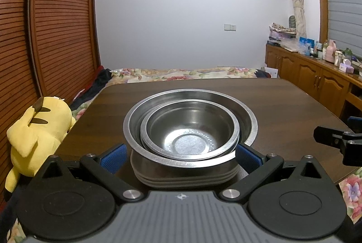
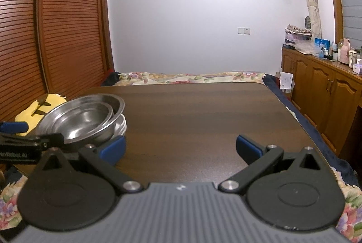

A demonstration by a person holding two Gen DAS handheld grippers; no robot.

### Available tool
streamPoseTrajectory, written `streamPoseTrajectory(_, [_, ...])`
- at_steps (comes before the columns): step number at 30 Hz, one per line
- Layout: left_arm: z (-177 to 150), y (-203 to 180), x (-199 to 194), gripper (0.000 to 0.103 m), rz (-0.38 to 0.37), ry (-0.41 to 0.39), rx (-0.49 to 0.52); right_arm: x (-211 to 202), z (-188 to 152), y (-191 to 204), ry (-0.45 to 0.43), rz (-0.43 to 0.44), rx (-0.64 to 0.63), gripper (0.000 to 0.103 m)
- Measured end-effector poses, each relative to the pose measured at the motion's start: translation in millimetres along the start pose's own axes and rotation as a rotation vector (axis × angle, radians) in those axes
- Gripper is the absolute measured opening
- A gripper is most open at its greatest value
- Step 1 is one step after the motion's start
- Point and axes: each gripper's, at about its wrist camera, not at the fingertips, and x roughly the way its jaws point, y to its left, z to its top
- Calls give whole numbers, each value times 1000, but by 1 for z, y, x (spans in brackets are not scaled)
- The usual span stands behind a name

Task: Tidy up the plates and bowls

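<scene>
Two blue pads of the left gripper (image 1: 179, 155) sit wide apart, one on each side of the stack (image 1: 185, 172), holding nothing. White letters on its black side, seen from the right wrist, read "nRobot.AI". A small shiny bowl (image 1: 192, 129) sits inside a big shiny bowl (image 1: 246, 116), on top of grey plates, at the near left edge of the brown table (image 2: 203, 111). Over bare table, the right gripper (image 2: 179, 147) is wide open too.
</scene>
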Motion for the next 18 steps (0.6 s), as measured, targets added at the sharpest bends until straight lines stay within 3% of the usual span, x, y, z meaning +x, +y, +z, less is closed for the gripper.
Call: streamPoseTrajectory(18, [0,0,-2,103,6,-3,0,0,1,-1,-1,0,4,103])
